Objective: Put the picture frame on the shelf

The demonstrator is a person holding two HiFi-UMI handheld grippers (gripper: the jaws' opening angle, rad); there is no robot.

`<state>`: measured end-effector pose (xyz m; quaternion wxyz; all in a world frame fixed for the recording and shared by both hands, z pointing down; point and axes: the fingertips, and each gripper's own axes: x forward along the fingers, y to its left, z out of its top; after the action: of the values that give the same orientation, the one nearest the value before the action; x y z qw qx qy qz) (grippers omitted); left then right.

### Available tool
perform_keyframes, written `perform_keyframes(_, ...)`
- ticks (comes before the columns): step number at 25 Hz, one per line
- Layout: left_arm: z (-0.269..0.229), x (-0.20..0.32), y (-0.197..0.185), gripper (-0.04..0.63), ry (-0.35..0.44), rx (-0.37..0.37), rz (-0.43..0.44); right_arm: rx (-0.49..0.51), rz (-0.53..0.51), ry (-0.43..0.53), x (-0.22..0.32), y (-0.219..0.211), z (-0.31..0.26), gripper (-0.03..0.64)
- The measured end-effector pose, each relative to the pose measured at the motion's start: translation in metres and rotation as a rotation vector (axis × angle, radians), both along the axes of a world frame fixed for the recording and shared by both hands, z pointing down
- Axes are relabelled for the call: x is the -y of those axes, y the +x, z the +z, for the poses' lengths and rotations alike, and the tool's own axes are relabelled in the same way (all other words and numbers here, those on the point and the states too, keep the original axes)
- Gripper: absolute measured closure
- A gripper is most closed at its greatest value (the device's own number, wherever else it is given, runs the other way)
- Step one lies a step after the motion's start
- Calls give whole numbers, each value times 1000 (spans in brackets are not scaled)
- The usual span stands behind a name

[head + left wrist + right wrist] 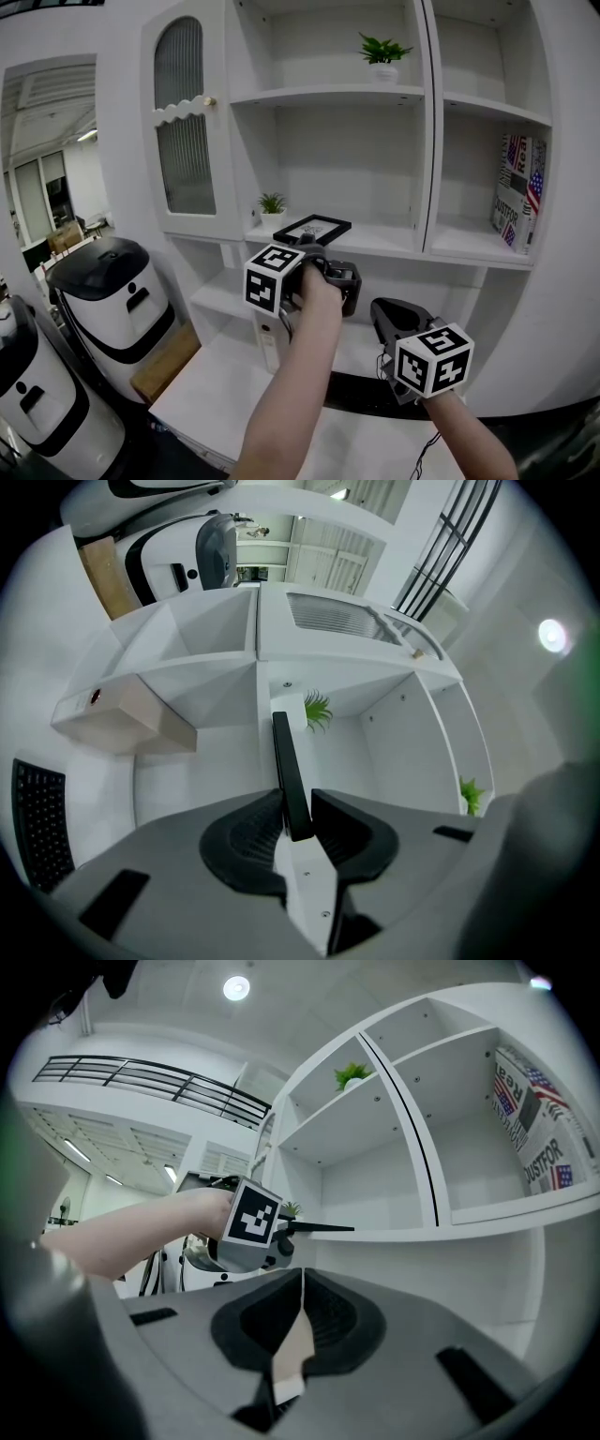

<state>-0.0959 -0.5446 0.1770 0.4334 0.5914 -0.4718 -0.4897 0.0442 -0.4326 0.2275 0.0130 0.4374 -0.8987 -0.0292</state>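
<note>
My left gripper [296, 806] clamps the near edge of the frame [312, 228], flat at the shelf [384, 242] right of the plant [272, 203]; right gripper [301, 1283] closed, empty; frame likely light, stiff, glass-fragile, so I keep this edge grip.

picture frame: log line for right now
picture frame: level at shelf edge | left tool: clamped on it | right tool: shut, empty

The left gripper [317, 251] holds a black picture frame [312, 228] flat over the middle shelf [384, 241], just right of a small plant [272, 206]. The right gripper [386, 317] hangs nearer, to the right.
</note>
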Motion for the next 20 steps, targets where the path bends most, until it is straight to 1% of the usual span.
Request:
perform_keyframes(7, 0, 7, 10, 522, 9, -13, 27, 1, 9, -3, 6, 3, 1, 614)
perform_keyframes(15, 0, 15, 24, 522, 13, -8, 55, 4, 30, -7, 12, 10, 3, 614)
perform_keyframes(20, 0, 17, 26, 522, 14, 3, 47, 4, 41, -8, 16, 14, 2, 614)
